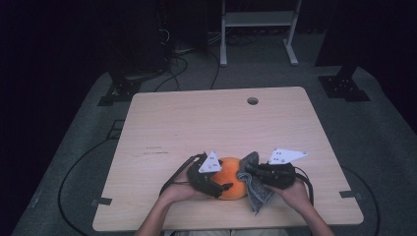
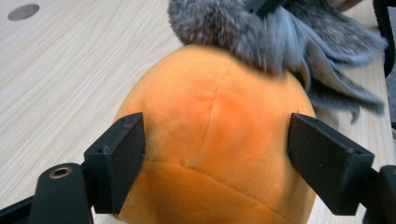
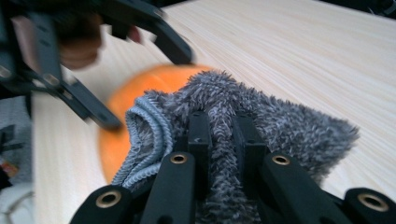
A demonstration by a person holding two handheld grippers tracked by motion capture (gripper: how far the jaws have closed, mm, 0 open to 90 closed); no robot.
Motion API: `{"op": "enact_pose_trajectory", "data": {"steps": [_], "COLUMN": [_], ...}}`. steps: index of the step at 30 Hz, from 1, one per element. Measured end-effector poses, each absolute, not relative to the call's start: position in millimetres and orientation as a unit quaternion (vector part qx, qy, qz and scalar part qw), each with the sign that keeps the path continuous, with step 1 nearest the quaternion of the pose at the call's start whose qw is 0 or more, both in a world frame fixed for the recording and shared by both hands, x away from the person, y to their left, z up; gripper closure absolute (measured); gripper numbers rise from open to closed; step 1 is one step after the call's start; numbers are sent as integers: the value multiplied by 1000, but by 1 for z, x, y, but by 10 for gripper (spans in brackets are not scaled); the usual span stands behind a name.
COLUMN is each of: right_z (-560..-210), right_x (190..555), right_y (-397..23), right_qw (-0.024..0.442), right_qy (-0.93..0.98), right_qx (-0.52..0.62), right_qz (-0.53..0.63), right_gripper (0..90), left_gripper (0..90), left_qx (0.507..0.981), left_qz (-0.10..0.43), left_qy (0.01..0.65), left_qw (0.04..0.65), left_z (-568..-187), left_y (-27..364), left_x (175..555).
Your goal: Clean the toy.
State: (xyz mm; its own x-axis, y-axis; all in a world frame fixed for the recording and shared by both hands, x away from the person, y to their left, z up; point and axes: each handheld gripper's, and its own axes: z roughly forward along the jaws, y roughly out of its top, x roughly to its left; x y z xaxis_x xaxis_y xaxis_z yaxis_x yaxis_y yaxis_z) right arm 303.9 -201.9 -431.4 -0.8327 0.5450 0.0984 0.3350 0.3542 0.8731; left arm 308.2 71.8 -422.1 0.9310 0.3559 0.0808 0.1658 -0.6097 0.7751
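Now, orange plush ball (image 2: 210, 140) between left hand-held gripper (image 2: 215, 163) jaws, touching grey cloth (image 2: 280, 32)

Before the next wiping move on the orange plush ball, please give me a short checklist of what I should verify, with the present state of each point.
1. Right tool shut on the grey cloth: ok, the cloth is pinched between its jaws.
2. Cloth touches the orange plush ball: ok, it lies against the ball's far side.
3. Left tool holds the ball firmly: cannot tell; its jaws stand on both sides, but pad pressure is unclear.
4. Ball rests on the table: ok.
5. Tools are apart from each other: ok in the high view.
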Motion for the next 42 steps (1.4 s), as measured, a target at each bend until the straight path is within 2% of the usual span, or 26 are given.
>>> {"op": "enact_pose_trajectory", "data": {"steps": [7,12,16,20,22,24,28,32,38,42], "right_z": [-444,-422,-406,-418,-420,-420,-425,-426,-404,-409], "right_x": [310,302,294,293,294,295,299,300,288,287], "right_y": [-224,-219,-199,-185,-187,-189,-197,-211,-201,-185], "right_qw": [92,114,112,114,108,107,104,115,122,128], "right_qy": [818,804,804,821,818,817,819,825,811,832], "right_qx": [308,286,248,236,241,243,252,266,234,213], "right_qz": [477,509,529,507,511,513,505,484,521,497], "right_gripper": [793,793,793,793,793,793,793,793,793,793], "left_gripper": [189,222,225,147,129,113,173,204,220,132], "left_qx": [882,882,887,889,888,890,884,883,883,881], "left_qz": [111,120,132,123,134,118,108,120,138,123], "left_qy": [145,123,92,93,115,137,144,140,124,118], "left_qw": [434,439,432,432,425,418,431,431,431,442], "left_z": [-425,-425,-422,-413,-413,-419,-426,-424,-419,-413], "left_y": [76,65,52,58,61,63,66,64,53,57], "left_x": [310,303,294,296,301,307,309,306,300,300]}}
